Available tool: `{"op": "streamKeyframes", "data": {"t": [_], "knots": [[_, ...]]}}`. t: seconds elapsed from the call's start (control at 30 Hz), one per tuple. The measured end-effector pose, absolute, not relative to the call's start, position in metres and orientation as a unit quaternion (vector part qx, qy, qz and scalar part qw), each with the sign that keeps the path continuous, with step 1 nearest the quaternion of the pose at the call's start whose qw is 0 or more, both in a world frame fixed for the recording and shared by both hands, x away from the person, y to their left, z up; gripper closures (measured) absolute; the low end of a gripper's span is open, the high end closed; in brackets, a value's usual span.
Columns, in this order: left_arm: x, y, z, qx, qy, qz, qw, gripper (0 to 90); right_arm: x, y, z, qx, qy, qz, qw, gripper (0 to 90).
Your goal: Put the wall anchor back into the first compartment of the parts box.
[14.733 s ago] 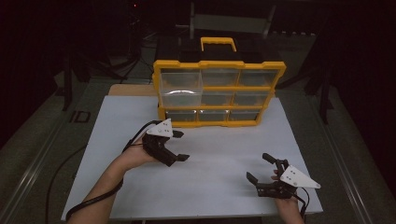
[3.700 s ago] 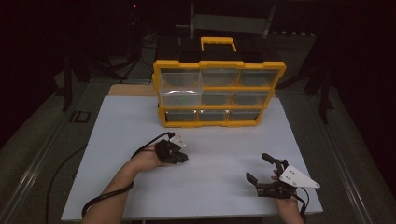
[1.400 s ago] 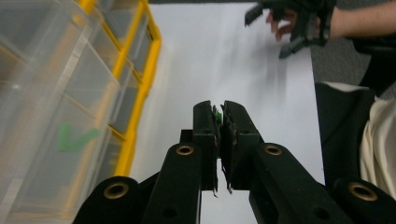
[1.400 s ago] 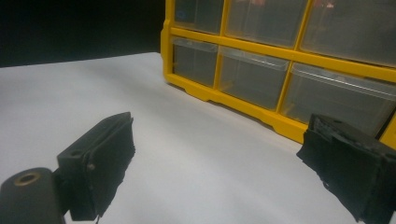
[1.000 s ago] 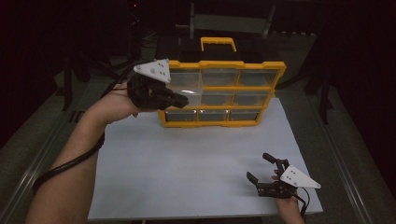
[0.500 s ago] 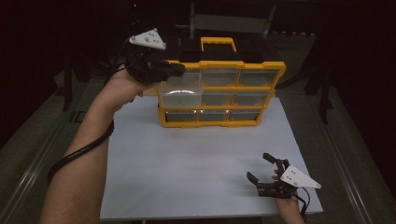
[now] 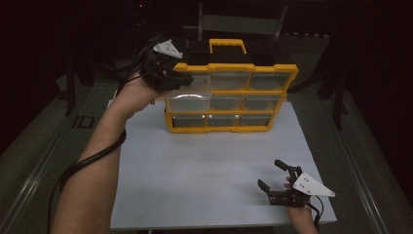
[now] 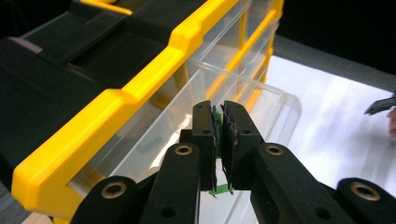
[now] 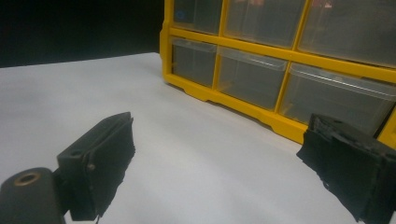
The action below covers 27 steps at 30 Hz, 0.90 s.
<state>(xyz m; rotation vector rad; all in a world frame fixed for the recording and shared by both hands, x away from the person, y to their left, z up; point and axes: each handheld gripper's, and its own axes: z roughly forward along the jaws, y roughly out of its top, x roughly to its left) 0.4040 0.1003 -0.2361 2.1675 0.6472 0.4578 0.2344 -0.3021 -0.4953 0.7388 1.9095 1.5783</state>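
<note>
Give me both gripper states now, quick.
Left gripper: shut on a small green piece, above the pulled-out clear drawer.
Right gripper: open, holding nothing.

Black hand-held gripper (image 7: 168, 80), grey triangular plate (image 7: 167, 48)

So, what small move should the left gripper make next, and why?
Probably lower a little and open over the pulled-out clear drawer. The left gripper is shut on a small green piece directly above that drawer at the yellow organizer. The right gripper rests open on the white table.
</note>
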Motion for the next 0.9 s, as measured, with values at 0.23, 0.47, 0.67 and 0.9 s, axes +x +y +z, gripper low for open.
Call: {"op": "streamKeyframes", "data": {"t": [0.23,0.47,0.67,0.9], "knots": [[0.396,0.098,-0.232,0.853,0.265,0.185,0.409,47.8,0.235,-0.303,-0.495,0.275,0.71,0.587,0.276,8.9],[0.388,0.11,-0.23,0.845,0.27,0.167,0.43,10.7,0.234,-0.303,-0.495,0.275,0.71,0.587,0.277,8.9],[0.373,0.126,-0.238,0.844,0.252,0.156,0.448,0.0,0.234,-0.302,-0.495,0.274,0.71,0.586,0.278,8.9],[0.354,0.144,-0.253,0.842,0.243,0.154,0.457,0.0,0.234,-0.302,-0.494,0.274,0.709,0.586,0.279,8.9]]}}
